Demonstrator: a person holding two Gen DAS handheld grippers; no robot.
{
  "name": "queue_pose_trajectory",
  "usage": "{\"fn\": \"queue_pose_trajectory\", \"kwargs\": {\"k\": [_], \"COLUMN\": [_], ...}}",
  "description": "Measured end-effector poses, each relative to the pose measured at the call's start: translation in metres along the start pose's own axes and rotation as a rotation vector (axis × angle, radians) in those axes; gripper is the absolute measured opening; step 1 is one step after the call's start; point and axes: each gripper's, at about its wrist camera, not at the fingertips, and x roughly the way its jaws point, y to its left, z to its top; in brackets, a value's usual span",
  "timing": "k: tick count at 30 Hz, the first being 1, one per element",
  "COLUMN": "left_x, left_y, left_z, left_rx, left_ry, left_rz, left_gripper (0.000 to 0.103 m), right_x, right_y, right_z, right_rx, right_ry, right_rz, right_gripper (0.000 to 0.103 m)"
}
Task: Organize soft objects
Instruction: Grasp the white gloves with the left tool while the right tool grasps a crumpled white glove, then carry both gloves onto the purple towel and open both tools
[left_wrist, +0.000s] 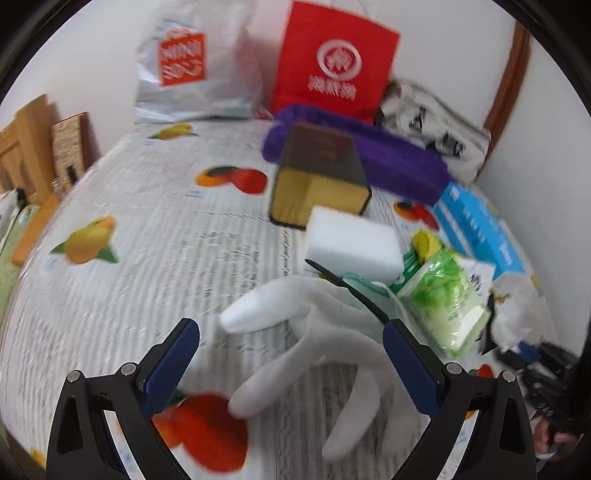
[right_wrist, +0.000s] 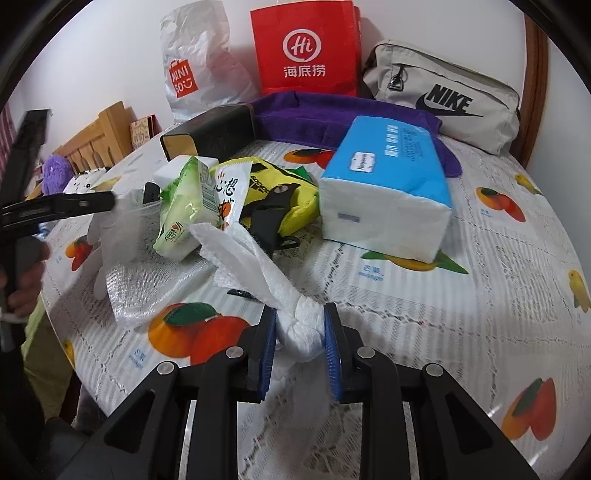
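Fingers of the right gripper (right_wrist: 300, 332) pinch the crumpled paper towel (right_wrist: 258, 266), trailing toward the table's middle; left gripper (left_wrist: 291, 343) gapes over the white glove (left_wrist: 314, 332).

**Materials and finishes**

Tablecloth (right_wrist: 480, 295) showing as glossy plastic over lace. Paper towel (right_wrist: 258, 258) looking crumpled, embossed. Glove (left_wrist: 332, 350) looking like matt white cloth. Tissue pack (right_wrist: 388, 184) shining in smooth plastic. Purple towel (right_wrist: 332, 118) looking fuzzy.

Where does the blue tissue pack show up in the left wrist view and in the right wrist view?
Left wrist view: blue tissue pack at the right edge, behind the green packet.
Right wrist view: centre right, in front of the purple towel.
Shared landmark: the red paper bag standing against the back wall.
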Motion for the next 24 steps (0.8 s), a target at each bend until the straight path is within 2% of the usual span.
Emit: {"fn": "queue_pose_trajectory", "kwargs": {"k": [1,3,6,8,9,10,11,13,19,22,24], "left_x": [0.007,0.017,0.016,0.013,0.01,0.008,0.006,0.001,-0.023,-0.039,-0.047], "left_y": [-0.003,-0.006,-0.012,-0.013,-0.013,-0.012,-0.01,-0.005,0.0,0.0,-0.003], "left_z": [0.001,-0.003,-0.007,-0.01,-0.011,-0.011,-0.011,-0.008,0.001,0.011,0.017], "left_rx": [0.02,0.044,0.099,0.127,0.134,0.134,0.132,0.108,0.061,0.045,0.047], "left_ry": [0.021,0.042,0.011,0.002,-0.004,-0.007,-0.009,-0.006,-0.044,-0.073,-0.082], "left_rz": [0.005,0.016,0.081,0.115,0.113,0.111,0.104,0.061,0.0,-0.053,-0.056], "left_gripper": [0.1,0.092,0.075,0.056,0.051,0.04,0.029,0.016,0.013,0.012,0.012], "right_x": [-0.002,-0.005,-0.006,-0.006,-0.006,-0.005,-0.004,-0.005,-0.019,-0.025,-0.027], "right_y": [-0.002,-0.006,-0.013,-0.017,-0.019,-0.02,-0.02,-0.019,-0.015,-0.017,-0.018], "right_z": [-0.001,-0.002,-0.005,-0.005,-0.004,-0.003,-0.002,0.0,0.008,0.012,0.015], "right_rx": [0.002,0.009,0.025,0.043,0.048,0.054,0.058,0.06,0.052,0.069,0.076], "right_ry": [0.002,0.007,0.014,0.019,0.02,0.019,0.017,0.013,-0.007,-0.013,-0.016], "right_rz": [-0.008,-0.024,-0.042,-0.042,-0.039,-0.039,-0.039,-0.035,-0.028,-0.019,-0.012], "right_gripper": [0.025,0.025,0.025,0.025,0.025,0.025,0.025,0.025,0.025,0.025,0.025]}}
